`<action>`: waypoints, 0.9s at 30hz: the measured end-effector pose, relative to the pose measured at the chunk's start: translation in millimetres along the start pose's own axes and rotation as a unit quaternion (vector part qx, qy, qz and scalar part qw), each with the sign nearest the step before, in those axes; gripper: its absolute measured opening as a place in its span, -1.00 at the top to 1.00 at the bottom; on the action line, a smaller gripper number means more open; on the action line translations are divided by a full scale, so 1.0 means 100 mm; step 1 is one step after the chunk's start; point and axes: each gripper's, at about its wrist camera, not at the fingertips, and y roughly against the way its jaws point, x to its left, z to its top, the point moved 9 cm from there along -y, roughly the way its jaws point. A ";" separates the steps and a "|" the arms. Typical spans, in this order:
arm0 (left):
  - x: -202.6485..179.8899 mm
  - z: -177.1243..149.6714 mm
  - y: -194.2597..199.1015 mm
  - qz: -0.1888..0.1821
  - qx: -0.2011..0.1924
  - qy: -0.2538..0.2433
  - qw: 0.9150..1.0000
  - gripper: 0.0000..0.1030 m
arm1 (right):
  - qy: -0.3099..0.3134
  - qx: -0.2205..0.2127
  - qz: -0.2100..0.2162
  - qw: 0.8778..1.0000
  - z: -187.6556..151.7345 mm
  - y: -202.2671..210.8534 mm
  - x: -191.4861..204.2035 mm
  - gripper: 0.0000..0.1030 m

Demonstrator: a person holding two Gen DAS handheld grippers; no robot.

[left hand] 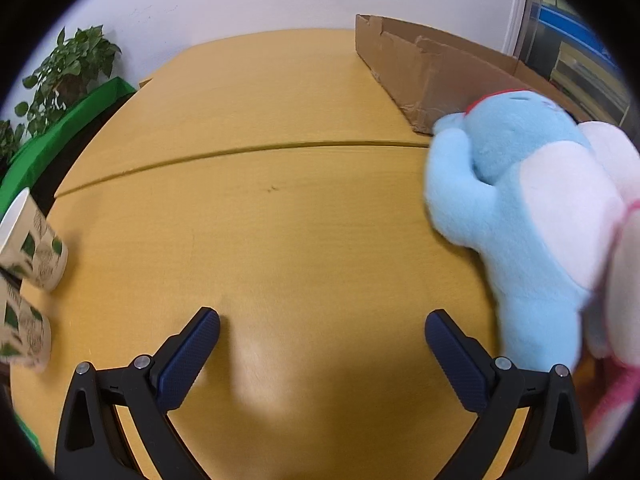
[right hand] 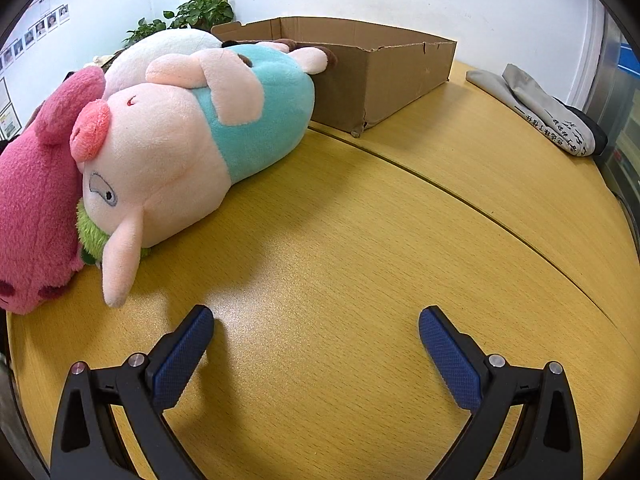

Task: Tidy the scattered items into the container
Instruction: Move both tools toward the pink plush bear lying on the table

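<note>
In the left wrist view a light blue and white plush toy point(left hand: 516, 216) lies on the yellow table at the right, in front of a brown cardboard box point(left hand: 432, 68). My left gripper point(left hand: 322, 328) is open and empty, just left of the toy. In the right wrist view a pink pig plush in a teal shirt point(right hand: 188, 140) lies on its side at the left, with a dark pink plush point(right hand: 36, 208) beside it and a white plush point(right hand: 160, 50) behind. The cardboard box point(right hand: 384, 72) stands behind them. My right gripper point(right hand: 316, 326) is open and empty, right of the pig.
Two leaf-patterned paper cups point(left hand: 32, 248) stand at the table's left edge. A potted plant point(left hand: 68, 68) and green cloth sit beyond the table. Grey folded fabric point(right hand: 544, 108) lies at the far right. A seam point(right hand: 460, 196) crosses the tabletop.
</note>
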 end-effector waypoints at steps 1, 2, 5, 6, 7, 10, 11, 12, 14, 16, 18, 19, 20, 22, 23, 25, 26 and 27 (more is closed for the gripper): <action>-0.04 -0.03 0.11 -0.006 -0.011 0.007 1.000 -0.99 | 0.000 0.000 0.000 1.000 0.00 0.00 0.00 -1.00; -0.08 -0.04 0.24 -0.010 -0.026 0.017 0.999 -0.99 | 0.000 0.000 0.000 1.000 0.00 0.00 0.00 -1.00; -0.24 -0.08 0.65 -0.015 -0.058 0.036 0.998 -0.99 | 0.000 0.000 -0.001 1.000 0.00 0.00 0.00 -1.00; -0.32 -0.10 0.80 -0.020 -0.067 0.040 0.997 -0.99 | -0.003 0.000 -0.001 1.000 0.01 -0.01 -0.01 -1.00; -0.40 -0.12 0.95 -0.026 -0.075 0.043 0.996 -0.99 | -0.007 0.000 -0.004 1.000 0.02 -0.01 -0.01 -1.00; -0.68 -0.19 1.28 -0.040 -0.096 0.040 0.994 -0.99 | -0.048 0.006 -0.034 0.998 -0.04 0.03 -0.01 -1.00; -0.80 -0.21 1.38 -0.045 -0.101 0.038 0.993 -0.99 | -0.067 0.013 -0.048 0.997 -0.08 0.06 -0.01 -1.00; -0.91 -0.23 1.46 -0.051 -0.106 0.036 0.992 -0.99 | -0.087 0.020 -0.061 0.994 -0.13 0.09 0.00 -1.00; -1.14 -0.27 1.59 -0.067 -0.116 0.032 0.990 -0.99 | -0.114 0.012 -0.092 0.989 -0.20 0.19 0.06 -1.00; -1.35 -0.29 1.67 -0.080 -0.122 0.027 0.989 -0.99 | -0.152 -0.017 -0.136 0.979 -0.24 0.43 0.18 -0.99; -1.59 -0.29 1.72 -0.079 -0.124 0.018 0.989 -0.99 | -0.182 -0.066 -0.165 0.967 -0.18 0.83 0.49 -0.99; -1.67 -0.27 1.73 -0.075 -0.124 0.013 0.989 -0.99 | -0.187 -0.082 -0.177 0.963 -0.13 0.99 0.62 -1.00; -1.78 -0.24 1.75 -0.069 -0.126 0.007 0.990 -0.99 | -0.188 -0.103 -0.194 0.957 -0.04 1.20 0.86 -1.00; -1.97 -0.16 1.79 -0.054 -0.135 -0.011 0.989 -0.99 | -0.184 -0.132 -0.220 0.949 0.17 1.53 1.29 -0.99; -2.07 -0.12 1.81 -0.045 -0.140 -0.019 0.989 -0.99 | -0.185 -0.139 -0.230 0.945 0.27 1.64 1.48 -0.99; -2.29 -0.04 1.87 -0.035 -0.144 -0.033 0.988 -0.99 | -0.186 -0.141 -0.236 0.943 0.45 1.78 1.82 -1.00; -2.39 -0.01 1.89 -0.033 -0.144 -0.039 0.988 -0.99 | -0.186 -0.136 -0.230 0.945 0.52 1.80 1.96 -0.99; -2.46 0.02 1.92 -0.036 -0.146 -0.045 0.988 -0.99 | -0.190 -0.132 -0.224 0.947 0.60 1.83 2.10 -0.99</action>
